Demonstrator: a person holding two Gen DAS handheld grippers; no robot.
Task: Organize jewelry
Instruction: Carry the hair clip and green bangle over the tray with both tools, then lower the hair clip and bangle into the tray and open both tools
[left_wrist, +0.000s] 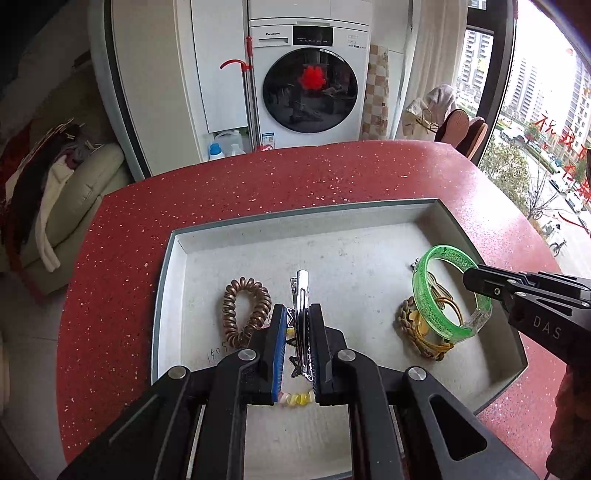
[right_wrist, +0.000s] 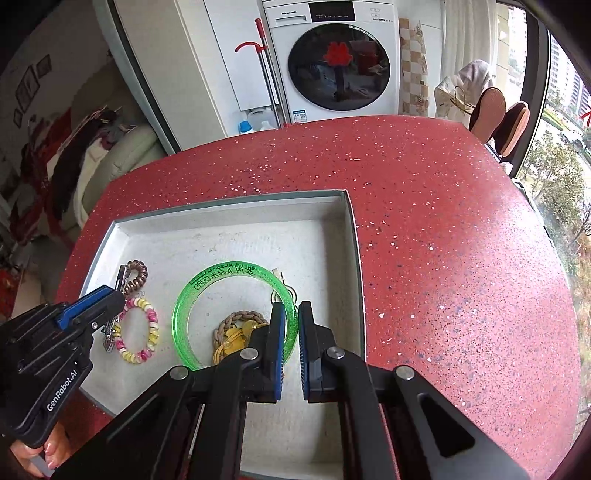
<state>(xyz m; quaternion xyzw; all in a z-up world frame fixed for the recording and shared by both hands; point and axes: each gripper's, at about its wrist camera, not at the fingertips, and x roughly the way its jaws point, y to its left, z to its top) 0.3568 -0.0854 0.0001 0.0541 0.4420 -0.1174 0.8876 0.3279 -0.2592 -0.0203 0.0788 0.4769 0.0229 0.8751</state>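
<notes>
My left gripper is clamped on a slim metal hair clip, chrome and flat, its long axis running straight ahead along my fingers, tip pointing toward the tray's far wall. My right gripper is pinched on the rim of a glossy green bangle, a clear glittery ring that is tilted, its far side lifted above the tray floor. Everything sits relative to the tray, a shallow white rectangular box with a scuffed floor and a grey rim. Left of the clip lies a coppery spiral hair tie, a ridged loop. A pink-and-yellow bead bracelet lies under my left gripper. Under the bangle rest a braided tan bracelet and yellow cord pieces. The tray's far half is bare floor. Beyond its rim spreads a red speckled counter with a rounded edge.
</notes>
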